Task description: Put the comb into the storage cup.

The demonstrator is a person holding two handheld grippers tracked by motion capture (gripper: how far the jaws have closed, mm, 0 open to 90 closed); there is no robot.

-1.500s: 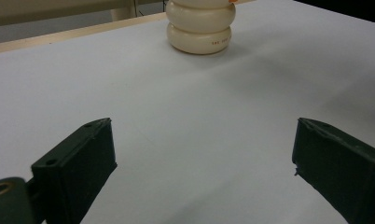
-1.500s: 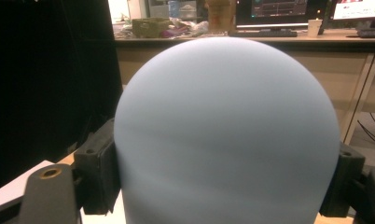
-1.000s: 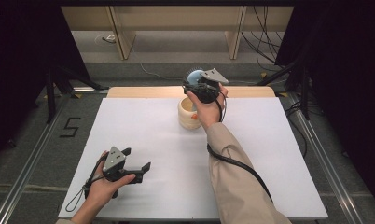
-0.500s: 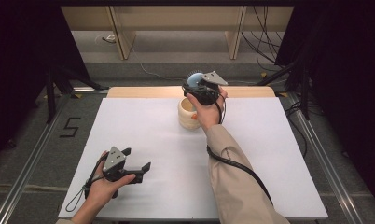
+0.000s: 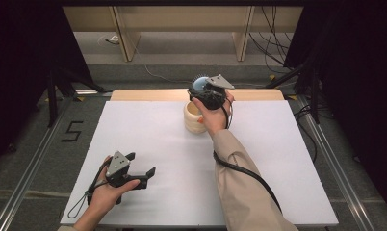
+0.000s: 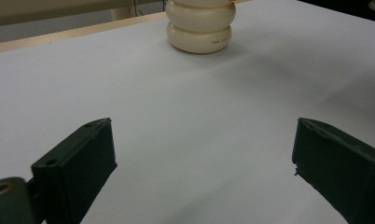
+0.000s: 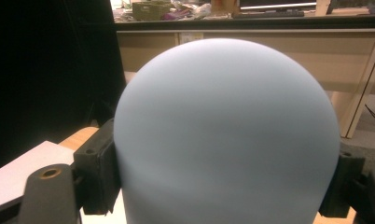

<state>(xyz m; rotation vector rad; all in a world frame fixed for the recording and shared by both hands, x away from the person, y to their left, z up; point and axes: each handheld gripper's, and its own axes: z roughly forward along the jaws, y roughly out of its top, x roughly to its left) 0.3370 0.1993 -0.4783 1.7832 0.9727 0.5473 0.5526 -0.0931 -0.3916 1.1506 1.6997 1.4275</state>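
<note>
Near edge, high view: left hand (image 5: 106, 192) comes in from the bottom-left, resting low on the white table (image 5: 148, 139). It holds the left gripper (image 5: 143, 171) roughly level, jaws aimed to the right across the tabletop and a bit away from the person. Grey three-cornered plate faces up, cable loops back toward the near edge. Left gripper view: jaws stand wide apart, nothing between them, bare white surface under them. The cream ribbed cup (image 6: 200, 25) sits straight ahead of them, well apart.

Mid table: right sleeve (image 5: 239, 187) runs diagonally from the bottom edge up to the far centre, forearm stretched out, black cable trailing along it. Right hand (image 5: 212, 114) is raised at the far side, just beside the cream ribbed cup (image 5: 194, 118) and partly over it.

Far: right gripper (image 5: 203, 87) points away from the person, toward the far wooden edge strip (image 5: 148, 95), body about level, plate on top. It holds a pale blue ball (image 5: 199, 84). Right gripper view: pale blue ball (image 7: 225, 135) sits between the two black jaws, pads pressed on its left and right flanks, jaws spread wide round it. Ball is round, no long axis to tell, no facing to tell. It is up off the table, beyond the cup and above its far rim. Cup stands upright, mouth up, long axis vertical, on the white surface near the far edge, centre.
</note>
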